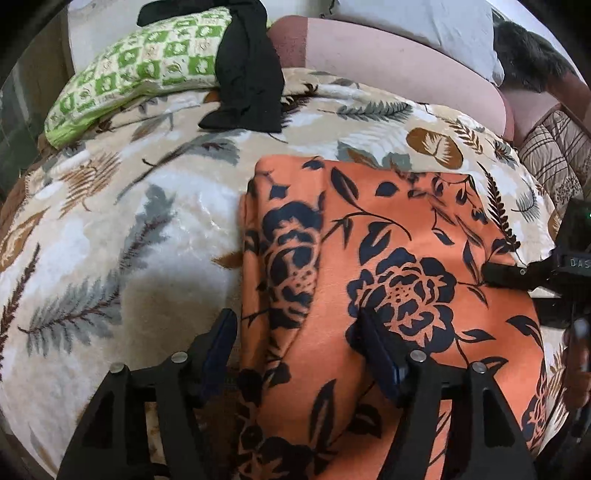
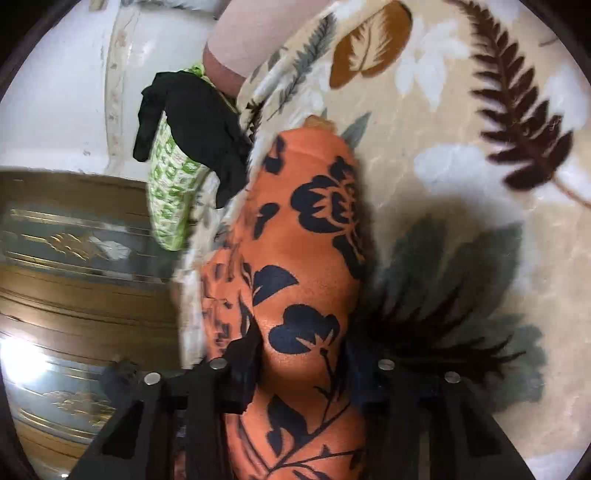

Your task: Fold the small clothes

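Note:
An orange garment with dark blue flowers [image 1: 388, 258] lies folded flat on the leaf-patterned blanket [image 1: 129, 221]. My left gripper [image 1: 295, 328] is open just above its near left edge, one finger [image 1: 221, 332] over the blanket, the other [image 1: 373, 339] over the cloth. My right gripper [image 2: 303, 354] is open around the garment's right edge [image 2: 306, 258]; the cloth bulges between its fingers. The right gripper also shows in the left wrist view [image 1: 517, 275], at the garment's right edge.
A green checked pillow [image 1: 136, 74] with a black garment [image 1: 247, 70] draped over it lies at the far side. A pink bolster [image 1: 388, 66] and grey pillow [image 1: 424, 22] lie behind. A wooden cabinet with glass [image 2: 74, 277] stands beside the bed.

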Demonstrator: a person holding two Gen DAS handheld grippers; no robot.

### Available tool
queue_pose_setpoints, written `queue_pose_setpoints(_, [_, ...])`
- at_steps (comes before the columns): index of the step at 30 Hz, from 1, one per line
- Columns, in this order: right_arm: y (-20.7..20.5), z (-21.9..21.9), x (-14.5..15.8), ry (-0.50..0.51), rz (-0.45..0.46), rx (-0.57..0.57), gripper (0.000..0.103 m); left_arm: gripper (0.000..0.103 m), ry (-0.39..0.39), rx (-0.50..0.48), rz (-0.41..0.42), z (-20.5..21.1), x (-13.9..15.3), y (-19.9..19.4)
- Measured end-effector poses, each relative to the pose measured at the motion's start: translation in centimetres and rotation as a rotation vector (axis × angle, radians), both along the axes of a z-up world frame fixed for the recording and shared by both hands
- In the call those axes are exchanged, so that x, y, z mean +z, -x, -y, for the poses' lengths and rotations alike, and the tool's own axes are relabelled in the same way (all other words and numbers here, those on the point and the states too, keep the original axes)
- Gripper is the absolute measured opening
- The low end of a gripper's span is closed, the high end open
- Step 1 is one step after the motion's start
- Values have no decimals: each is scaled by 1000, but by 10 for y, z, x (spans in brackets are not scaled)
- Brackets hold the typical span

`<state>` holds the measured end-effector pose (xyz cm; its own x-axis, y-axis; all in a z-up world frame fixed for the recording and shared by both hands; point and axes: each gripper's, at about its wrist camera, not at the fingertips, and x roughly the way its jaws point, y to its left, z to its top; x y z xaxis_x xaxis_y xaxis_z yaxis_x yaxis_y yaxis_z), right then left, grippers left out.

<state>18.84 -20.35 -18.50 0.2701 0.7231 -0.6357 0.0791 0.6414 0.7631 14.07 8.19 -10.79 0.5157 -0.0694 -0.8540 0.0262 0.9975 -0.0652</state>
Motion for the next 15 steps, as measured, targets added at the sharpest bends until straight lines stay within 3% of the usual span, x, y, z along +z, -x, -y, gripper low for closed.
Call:
queue_pose_setpoints(2, [7, 4, -1, -50, 10, -30, 48, 70, -17, 4, 12, 4, 2, 2])
queue_pose_setpoints(3, [12, 5, 7, -59, 31, -33, 56, 70, -20, 2, 15, 5, 1, 4])
queue_pose_setpoints(4, [19, 7, 17, -94, 49, -32, 74, 70, -19, 1, 19, 4, 0, 4])
queue_pose_setpoints(5, [26, 10, 23, -111, 67, -32, 80, 70, -14, 2, 21, 4, 0, 4])
queue_pose_setpoints(7, [42, 18, 28, -94, 74, -66, 80, 70, -1, 8, 22, 3, -1, 4])
queue_pose_setpoints(9, [55, 17, 13, -92, 12, -55, 81, 71, 3, 12, 23, 2, -2, 3])
queue_pose_setpoints(10, [57, 9, 2, -84, -33, -6, 75, 71, 1, 10, 24, 2, -2, 4])
queue_pose_setpoints(11, [61, 3, 0, -90, -29, 24, 49, 72, 0, 8, 27, 1, -2, 5])
queue_pose_setpoints(13, [68, -3, 19, -57, 25, 28, 41, 72, 3, 10, 30, -1, -1, 7])
queue_pose_setpoints(15, [71, -10, 38, -6, 83, 43, 40, 74, 10, 16, 29, -3, -2, 6])
